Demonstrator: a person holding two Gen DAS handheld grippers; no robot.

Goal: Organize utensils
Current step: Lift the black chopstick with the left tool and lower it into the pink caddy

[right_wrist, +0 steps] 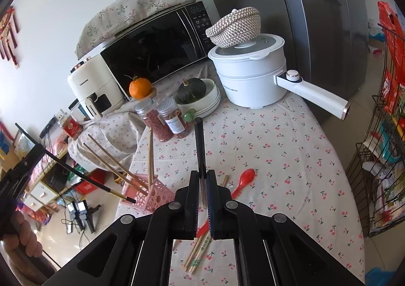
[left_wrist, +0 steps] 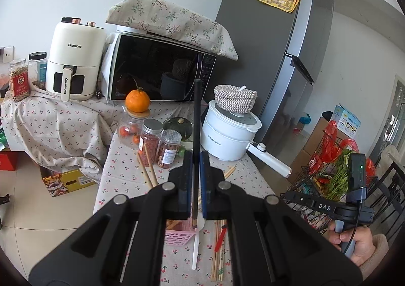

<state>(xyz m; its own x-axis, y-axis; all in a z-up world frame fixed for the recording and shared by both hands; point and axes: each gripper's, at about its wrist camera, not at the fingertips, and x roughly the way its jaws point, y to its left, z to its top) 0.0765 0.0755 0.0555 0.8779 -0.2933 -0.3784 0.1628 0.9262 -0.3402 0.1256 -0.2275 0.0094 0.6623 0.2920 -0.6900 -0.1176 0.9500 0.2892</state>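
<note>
1. Above the pink utensil holder [left_wrist: 178, 235], the left gripper [left_wrist: 197, 184] is clamped on a black chopstick [left_wrist: 196, 134], whose brown, gold-banded tip hangs just over the holder's rim.
2. Seen from the right wrist camera, that same black chopstick [right_wrist: 76, 172] slants down toward the pink utensil holder [right_wrist: 154, 196], its tip at the holder's near edge.
3. Standing in the holder are wooden chopsticks [right_wrist: 116, 164], leaning out to the left of it, plus one more that rises nearly upright from it.
4. To the right of the holder, the right gripper [right_wrist: 202, 184] is closed on a second black chopstick [right_wrist: 200, 144], which points away toward the jars.
5. Just right of the holder on the cherry-print tablecloth [right_wrist: 278, 149] lies a red spoon [right_wrist: 246, 178], and nearer the camera a bundle of bamboo chopsticks [right_wrist: 200, 253] rests flat, partly under the right gripper.
6. From the left wrist camera, a white utensil [left_wrist: 195, 250] lies beside the holder, touching or overlapping its right corner; I cannot tell which.
7. Beyond the holder stand two spice jars [left_wrist: 162, 144], a green squash [left_wrist: 178, 128], and a white electric pot [left_wrist: 229, 134] with a woven basket [left_wrist: 235, 99] on its lid.
</note>
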